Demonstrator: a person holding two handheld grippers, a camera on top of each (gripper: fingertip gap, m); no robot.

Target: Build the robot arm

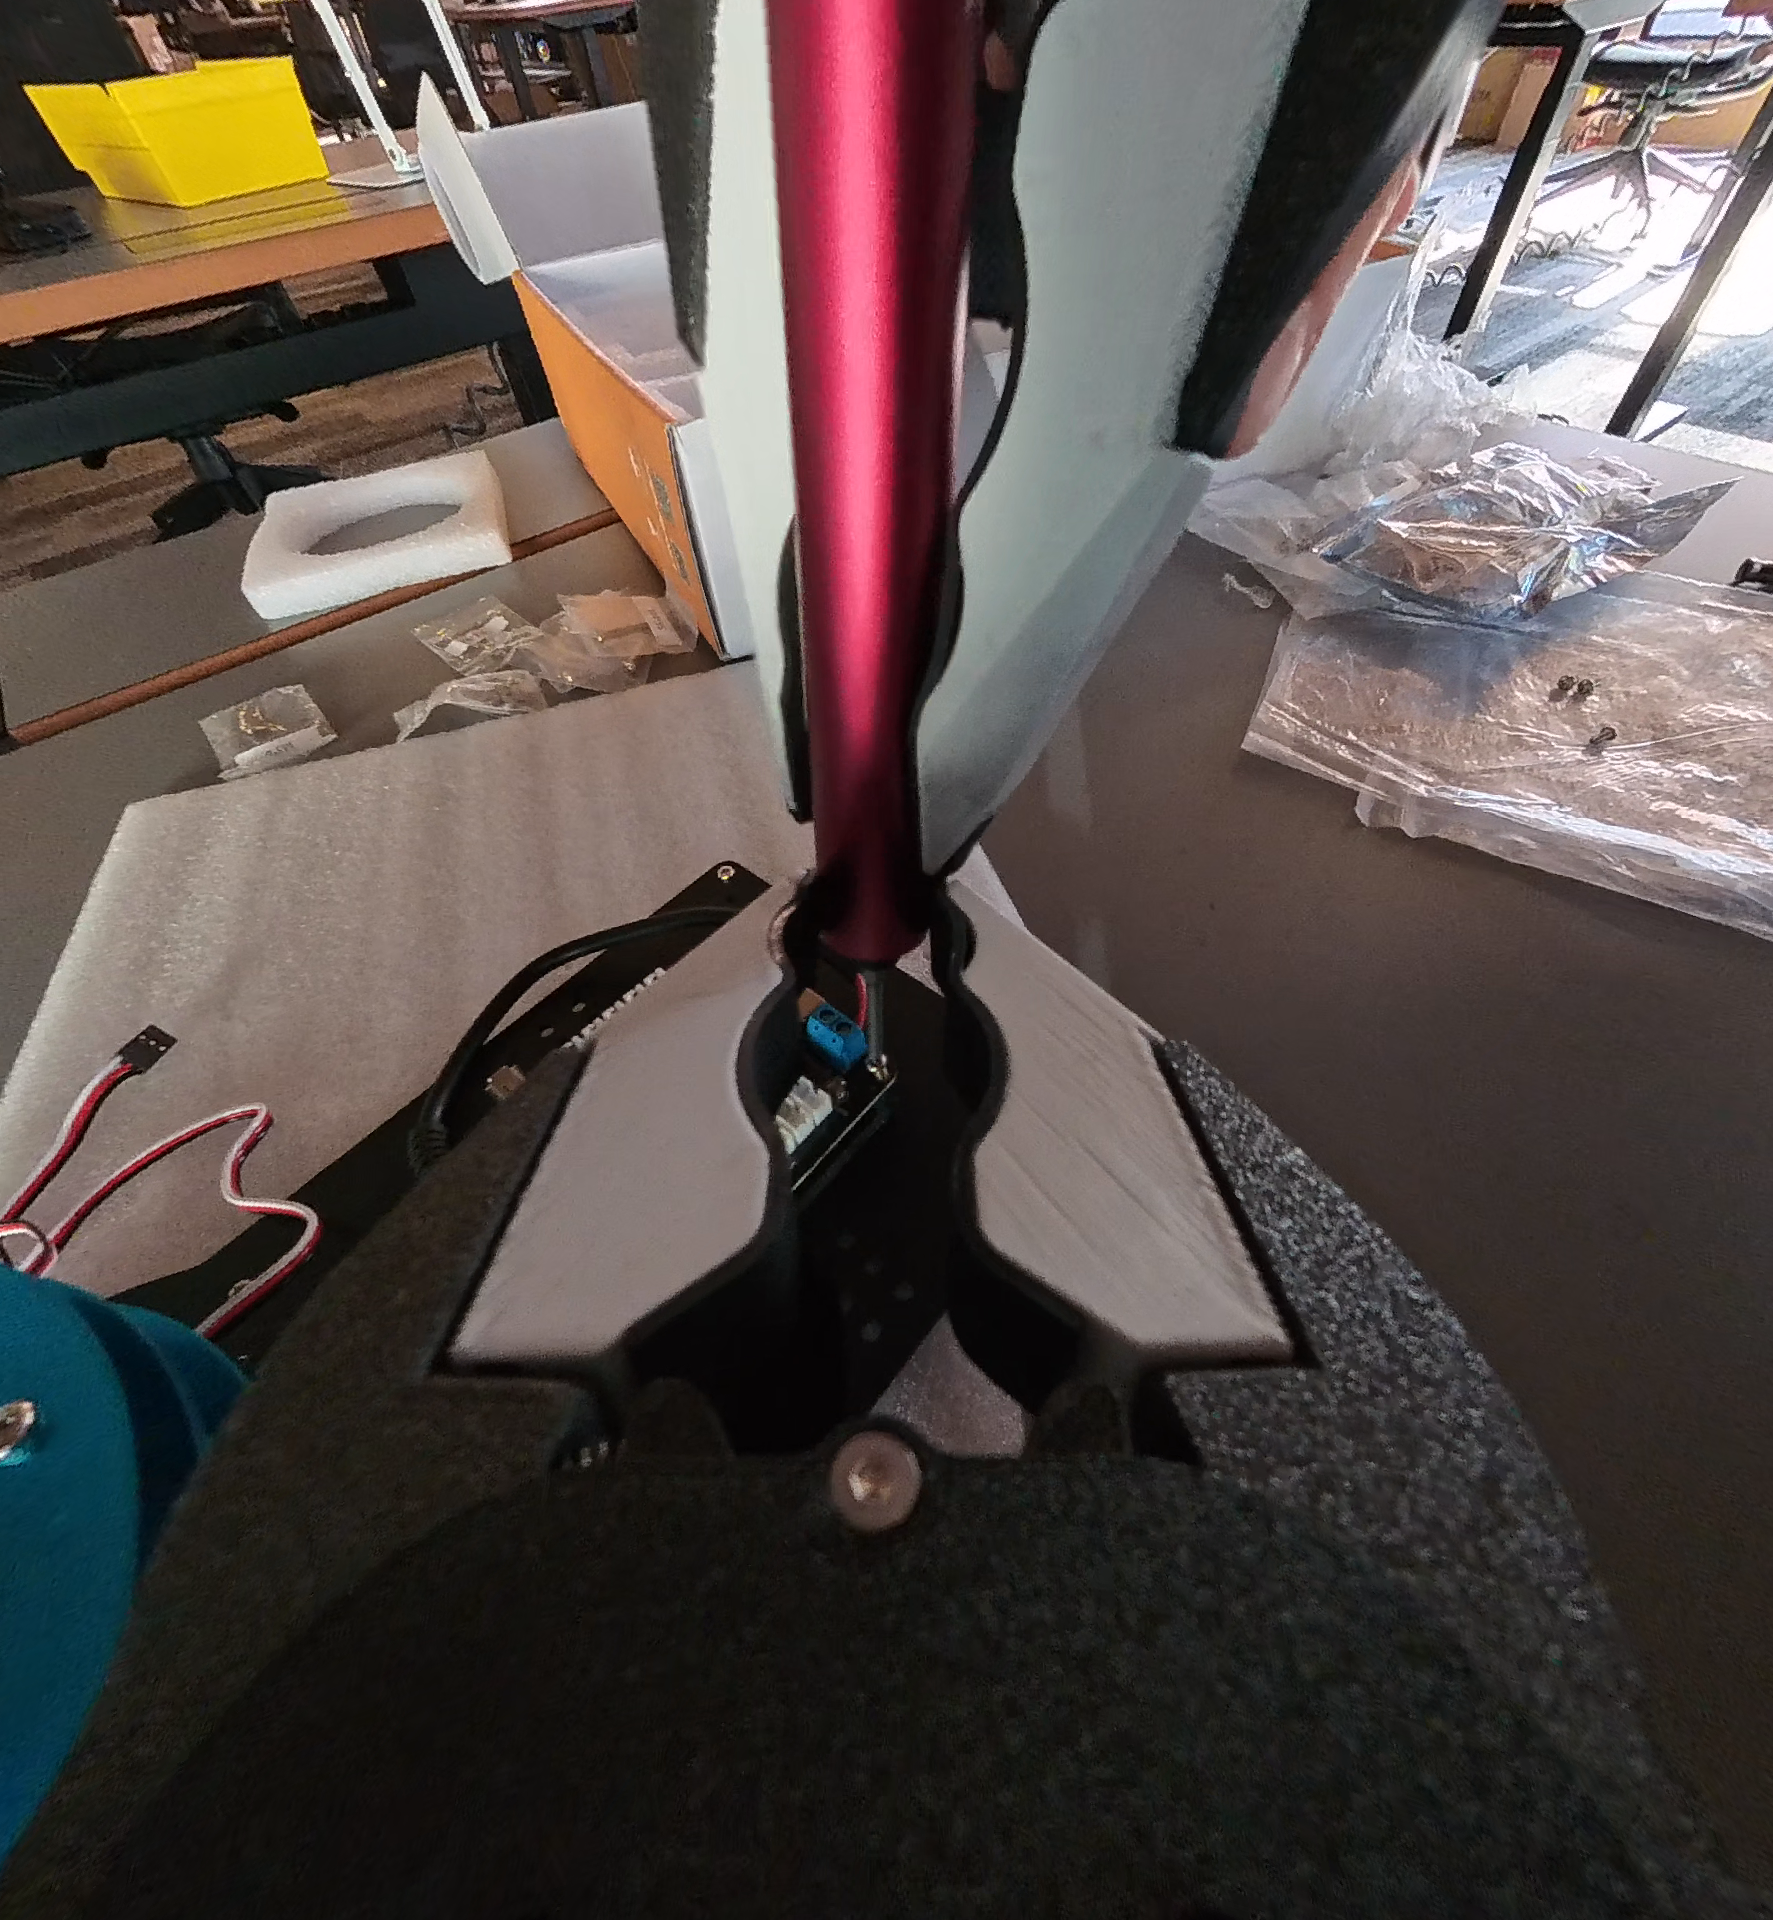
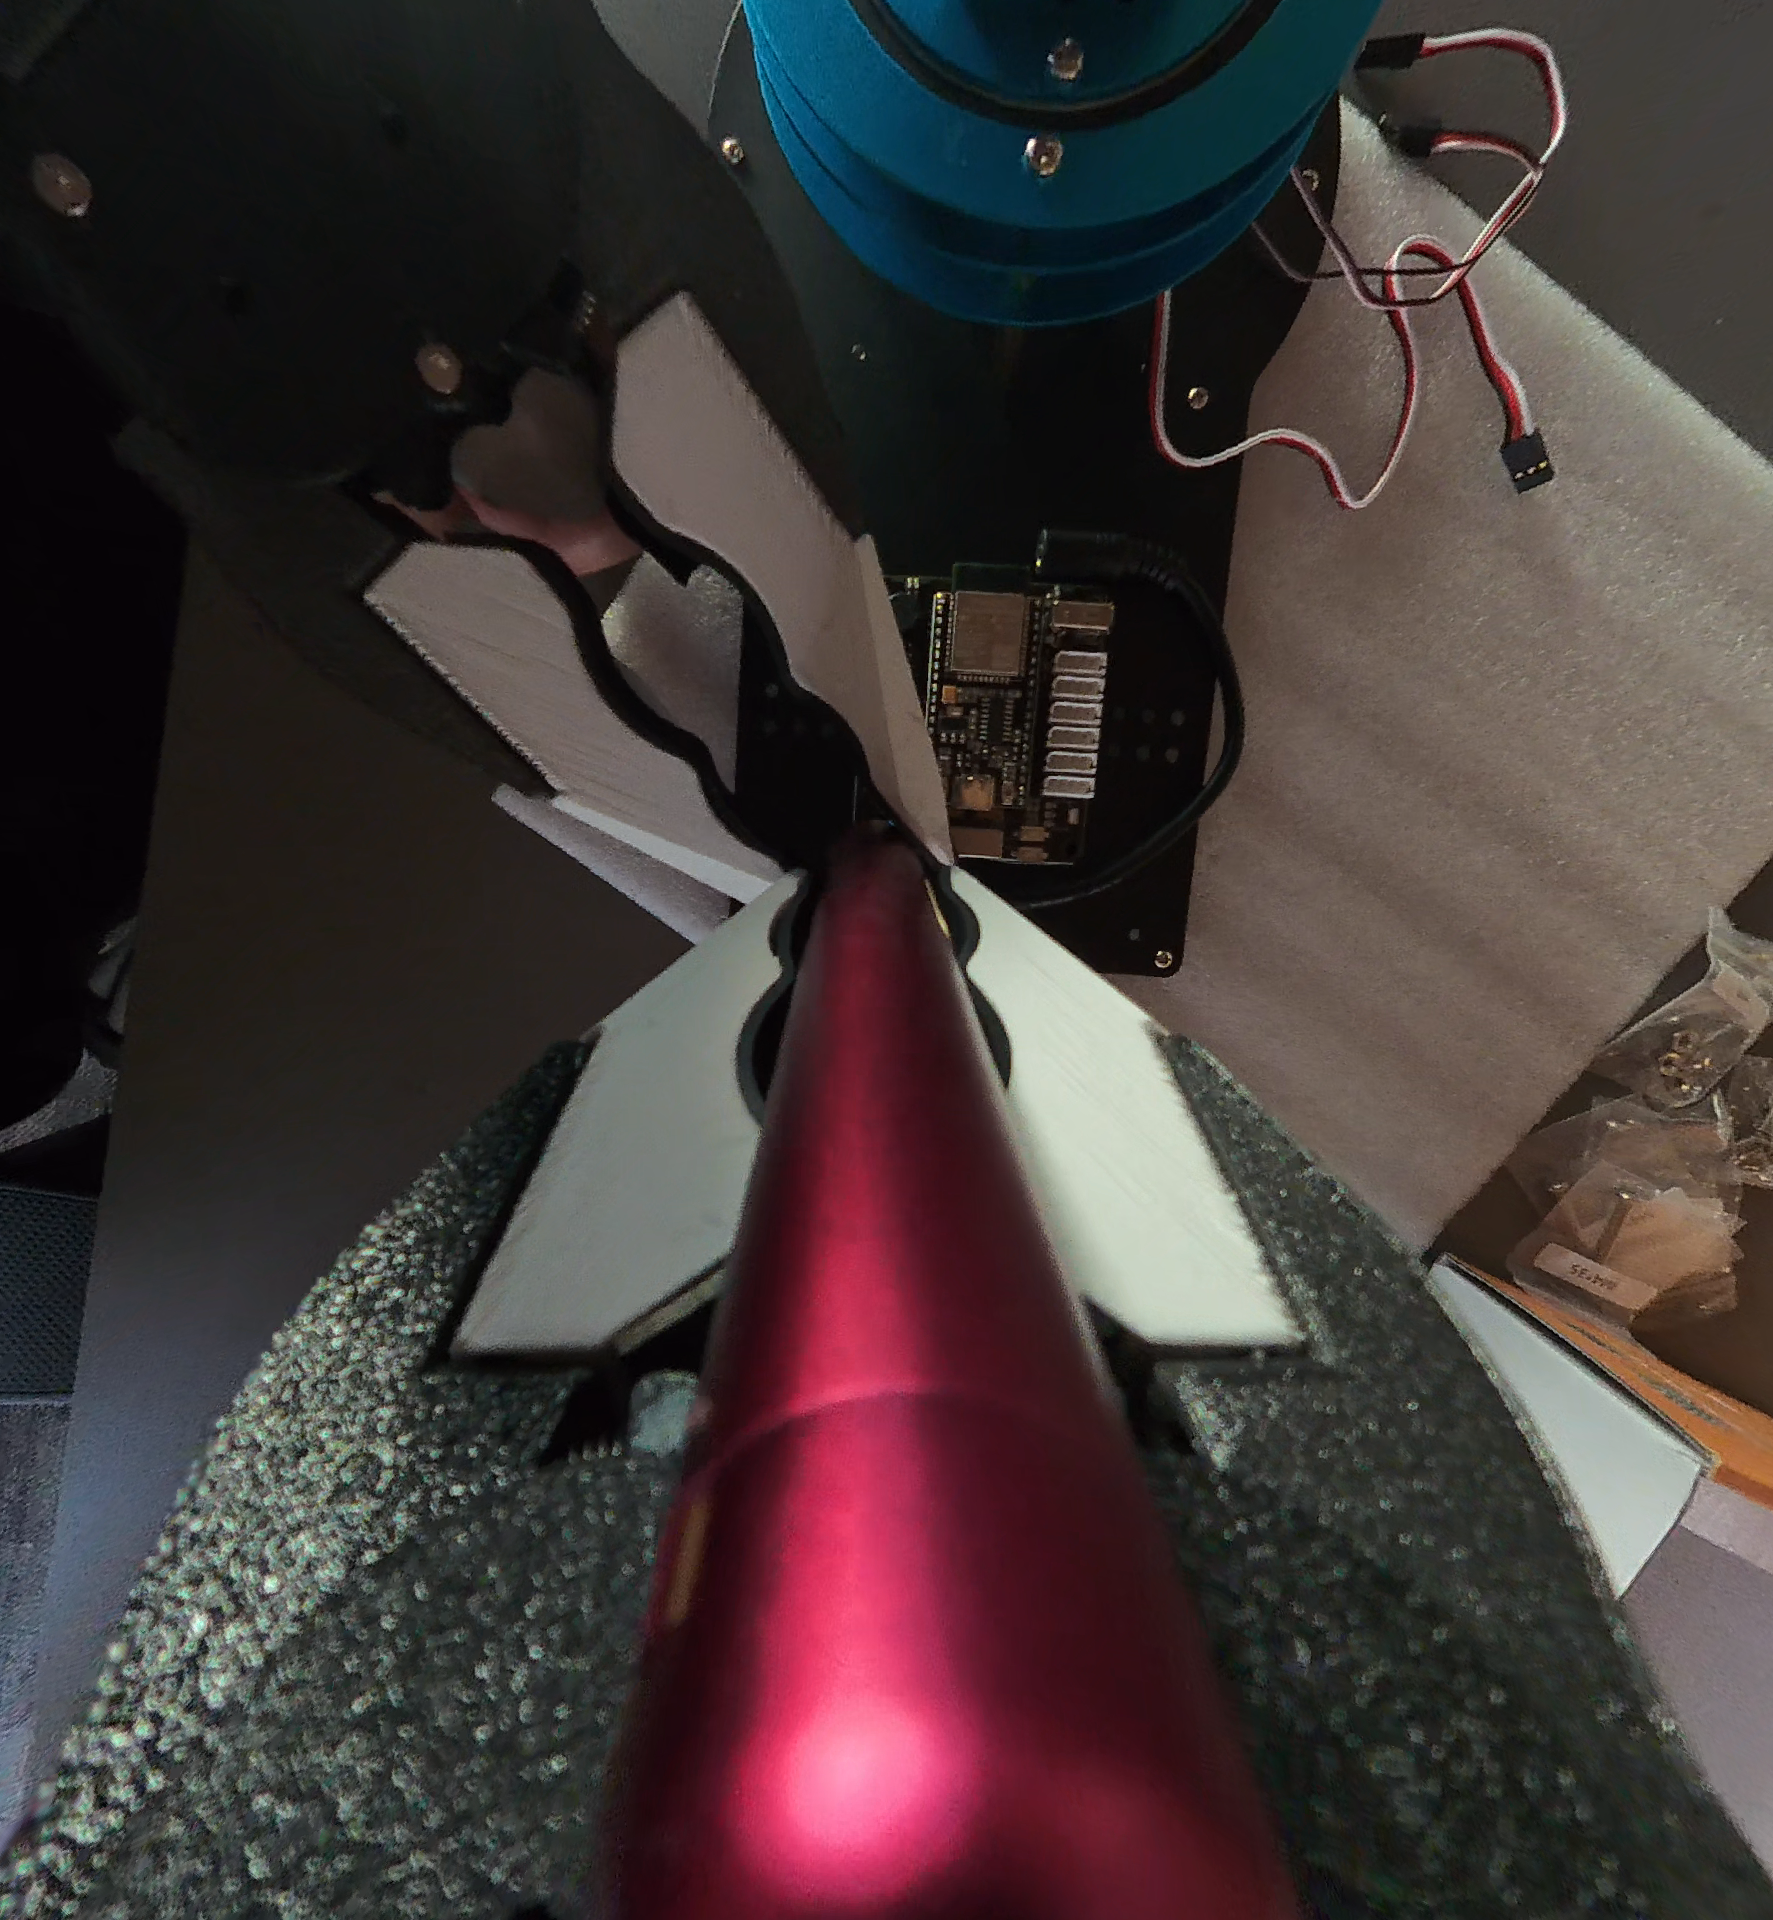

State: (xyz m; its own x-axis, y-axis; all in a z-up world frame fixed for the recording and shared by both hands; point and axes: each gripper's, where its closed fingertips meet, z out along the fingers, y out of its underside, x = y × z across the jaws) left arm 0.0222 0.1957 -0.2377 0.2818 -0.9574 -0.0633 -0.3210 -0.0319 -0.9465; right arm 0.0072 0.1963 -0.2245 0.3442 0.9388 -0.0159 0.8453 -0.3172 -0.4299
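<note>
My right gripper [image 2: 877, 883] is shut on a red screwdriver [image 2: 882, 1351] that runs forward between its fingers. In the left wrist view the screwdriver [image 1: 861, 520] comes down from above, and its bit rests on a screw at the corner of a small circuit board [image 1: 830, 1101], beside a blue terminal block [image 1: 832, 1039]. My left gripper [image 1: 871, 920] is closed around the screwdriver's lower end. The board [image 2: 1007, 717] lies on a black plate [image 2: 1121, 468] that rests on a white foam sheet [image 2: 1484, 727]. A blue round part [image 2: 1048, 156] stands on the plate.
Red-and-white servo wires [image 2: 1381, 270] trail off the plate. An orange-and-white box [image 1: 633, 416], small parts bags [image 1: 508, 665] and a foam block [image 1: 373, 530] lie behind. Clear plastic bags [image 1: 1536, 707] with loose screws [image 1: 1578, 686] lie to the right. It is some 4 cm from my left tips to the blue terminal block [image 1: 832, 1039]. The black plate [image 2: 1121, 468] lies around 12 cm away from my left fingertips.
</note>
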